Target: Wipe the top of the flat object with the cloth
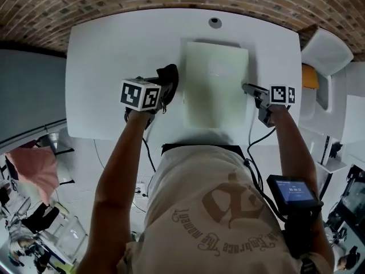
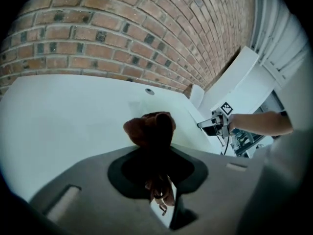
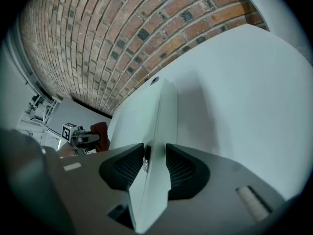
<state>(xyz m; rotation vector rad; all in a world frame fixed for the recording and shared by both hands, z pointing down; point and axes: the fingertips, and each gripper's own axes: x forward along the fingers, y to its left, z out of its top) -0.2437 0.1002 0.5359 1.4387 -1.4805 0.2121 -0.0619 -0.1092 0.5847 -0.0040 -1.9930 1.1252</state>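
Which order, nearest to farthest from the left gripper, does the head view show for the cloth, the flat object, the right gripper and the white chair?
Measured from the left gripper:
1. The cloth, held in its jaws.
2. The flat object, just to its right on the table.
3. The right gripper, at the flat object's far right edge.
4. The white chair, beyond the table's right corner.

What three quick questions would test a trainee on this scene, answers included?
1. True or false: the left tongs hold a dark cloth.
2. What stands between the right tongs? A) a cup B) the edge of the flat object C) nothing
3. What colour is the table?
Key: 1 true; 2 B; 3 white.
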